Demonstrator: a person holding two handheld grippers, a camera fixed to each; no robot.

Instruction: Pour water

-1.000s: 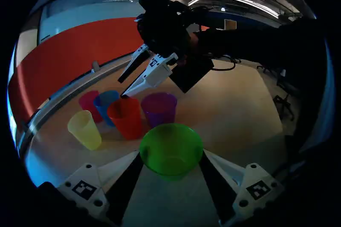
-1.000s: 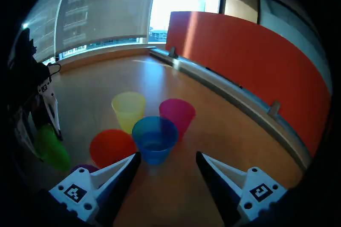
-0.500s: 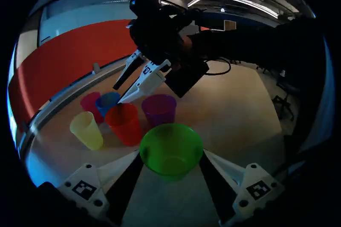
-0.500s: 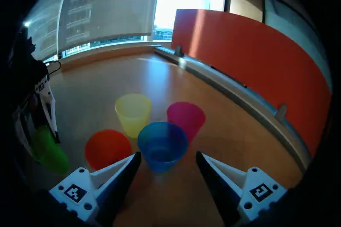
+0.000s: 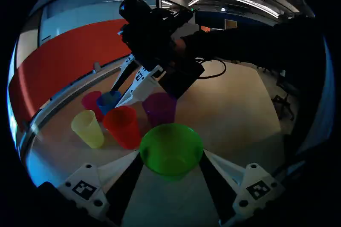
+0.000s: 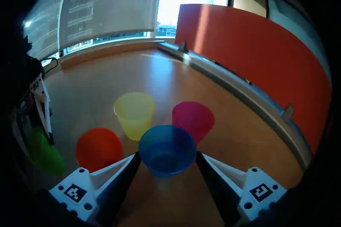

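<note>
My left gripper (image 5: 170,159) is shut on a green cup (image 5: 171,148), held upright between both fingers. Beyond it on the wooden floor stand a red cup (image 5: 122,125), a yellow cup (image 5: 87,128), a purple cup (image 5: 160,107), a magenta cup (image 5: 90,100) and a blue cup (image 5: 108,100). In the right gripper view the blue cup (image 6: 167,150), with water in it, sits between the fingertips of my right gripper (image 6: 167,161), which stands open around it. The right gripper (image 5: 116,96) straddles the blue cup from behind in the left gripper view.
Yellow (image 6: 134,114), magenta (image 6: 192,119) and red (image 6: 99,149) cups crowd close around the blue one. The green cup (image 6: 42,154) hangs at the far left. An orange wall (image 6: 264,61) with a ledge runs along the right. A person's dark sleeve (image 5: 255,44) reaches in above.
My right gripper has moved forward and down until the blue cup lies between its fingertips. The left gripper still holds the green cup in place.
</note>
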